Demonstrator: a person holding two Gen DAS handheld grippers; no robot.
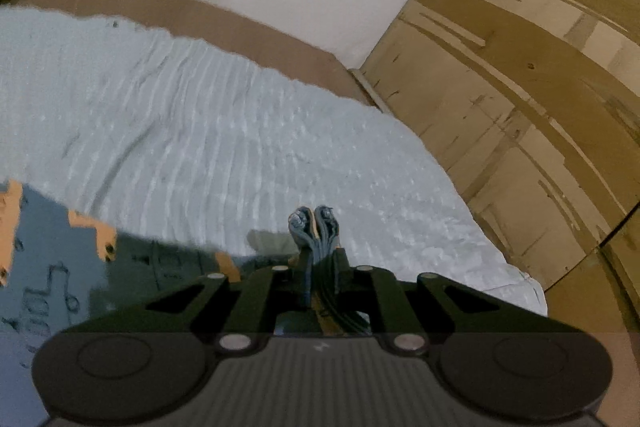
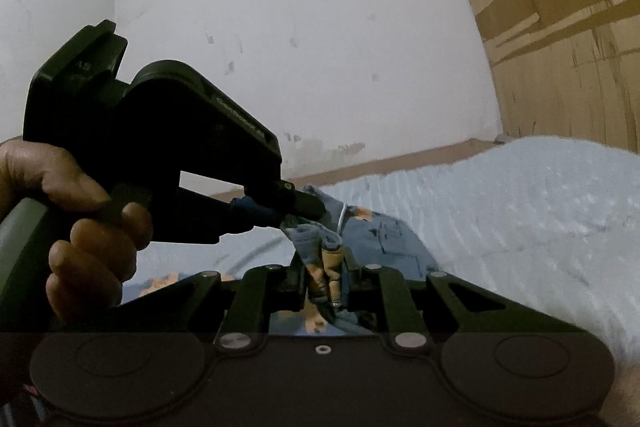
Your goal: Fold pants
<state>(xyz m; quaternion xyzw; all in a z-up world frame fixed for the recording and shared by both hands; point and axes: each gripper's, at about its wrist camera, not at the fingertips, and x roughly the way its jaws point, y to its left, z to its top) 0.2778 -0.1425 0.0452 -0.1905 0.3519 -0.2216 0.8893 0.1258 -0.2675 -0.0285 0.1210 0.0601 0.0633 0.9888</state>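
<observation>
- A bed (image 1: 248, 131) covered with a pale blue-white, ribbed and rumpled sheet carries everything.
- Its far edge runs along a brown skirting strip (image 1: 224, 15) at the foot of a white wall; its right edge lies near wooden panelling (image 1: 520, 107).
- Light blue pants (image 1: 52, 267) with orange patches lie on the sheet at the near left, partly lifted.

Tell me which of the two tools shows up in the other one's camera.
The left tool: the right wrist view shows it from the side, hand on its handle, clamping the pants. The left view shows only its own tool.
</observation>
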